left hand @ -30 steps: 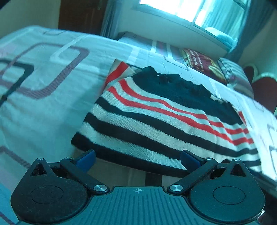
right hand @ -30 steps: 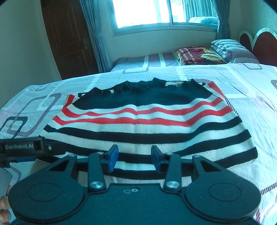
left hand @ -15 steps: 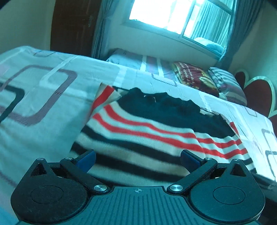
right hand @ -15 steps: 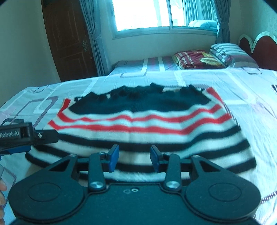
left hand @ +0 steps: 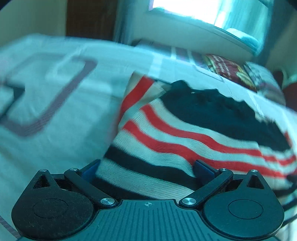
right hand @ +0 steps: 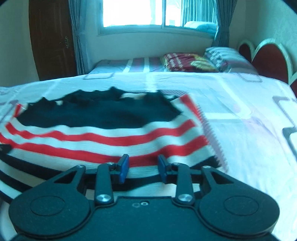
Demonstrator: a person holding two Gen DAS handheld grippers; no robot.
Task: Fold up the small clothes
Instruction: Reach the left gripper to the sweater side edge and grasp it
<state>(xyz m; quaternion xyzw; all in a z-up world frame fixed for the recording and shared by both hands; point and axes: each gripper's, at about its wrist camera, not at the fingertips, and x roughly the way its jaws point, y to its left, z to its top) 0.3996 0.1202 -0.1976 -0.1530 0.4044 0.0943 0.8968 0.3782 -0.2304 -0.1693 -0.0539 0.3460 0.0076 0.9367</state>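
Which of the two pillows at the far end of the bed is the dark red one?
The left pillow, dark red with yellow print; its neighbour is pale striped.

A wide bed [right hand: 241,115] fills the room, covered with a pale sheet with grey square patterns. Behind it stands a bright window [right hand: 141,13] with grey-blue curtains [right hand: 76,33]. A dark wooden door [right hand: 52,39] is on the left. 2 pillows [right hand: 220,57] lie near a red headboard [right hand: 269,59].
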